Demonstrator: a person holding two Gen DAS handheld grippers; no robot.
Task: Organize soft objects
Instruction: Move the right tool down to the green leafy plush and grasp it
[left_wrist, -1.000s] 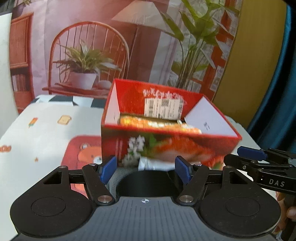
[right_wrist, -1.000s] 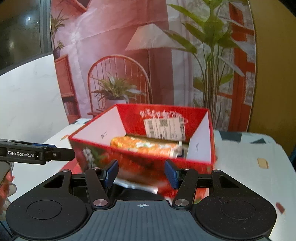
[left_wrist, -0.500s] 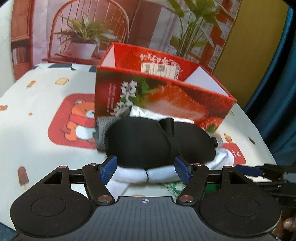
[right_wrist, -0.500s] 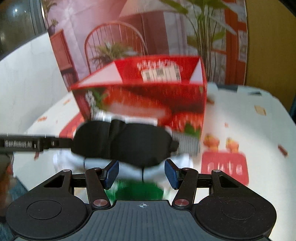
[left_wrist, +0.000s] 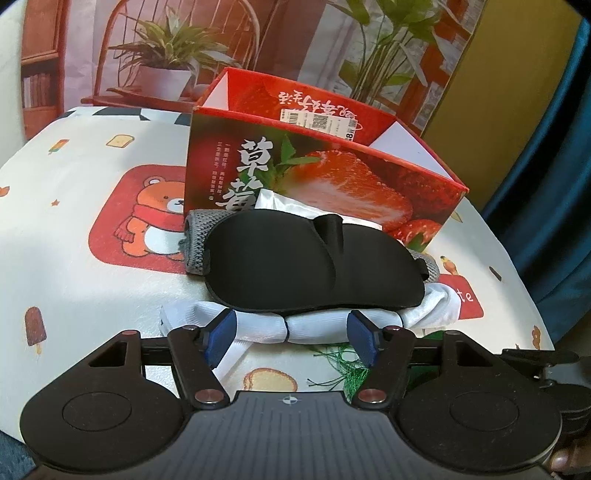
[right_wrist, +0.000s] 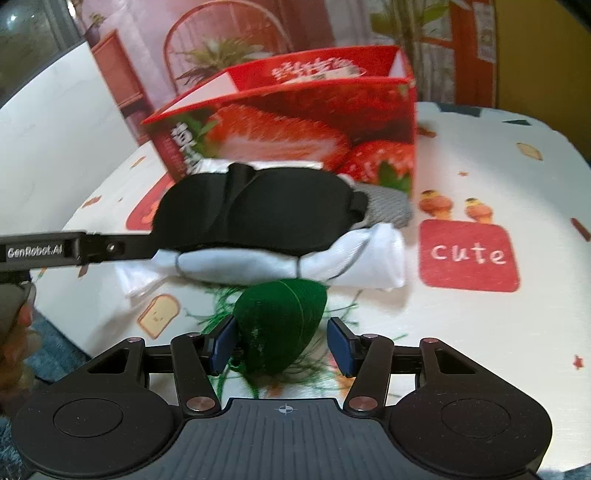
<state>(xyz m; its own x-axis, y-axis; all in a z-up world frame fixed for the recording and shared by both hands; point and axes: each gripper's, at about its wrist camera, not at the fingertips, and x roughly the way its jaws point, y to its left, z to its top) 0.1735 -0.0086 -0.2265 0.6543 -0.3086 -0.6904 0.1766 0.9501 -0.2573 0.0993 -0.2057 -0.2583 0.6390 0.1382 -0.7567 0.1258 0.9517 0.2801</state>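
A black eye mask (left_wrist: 314, 264) (right_wrist: 258, 210) lies on a white rolled cloth (left_wrist: 295, 325) (right_wrist: 280, 264) and a grey knit piece (left_wrist: 197, 242) (right_wrist: 388, 206), in front of a red strawberry box (left_wrist: 317, 173) (right_wrist: 295, 125). A green frayed fabric bundle (right_wrist: 282, 325) lies nearest the front edge. My left gripper (left_wrist: 291, 338) is open, its fingers at the near side of the white cloth. My right gripper (right_wrist: 282, 341) is open, its fingers either side of the green bundle, not closed on it.
The table (left_wrist: 74, 229) has a white cloth with bear and "cute" (right_wrist: 467, 254) prints. The box stands mid-table behind the pile. The left gripper's arm (right_wrist: 55, 251) reaches in from the left of the right wrist view. A blue curtain (left_wrist: 554, 147) hangs right.
Both grippers have dropped and pulled back from above the box to the pile in front of it. The right gripper now straddles the green bundle.
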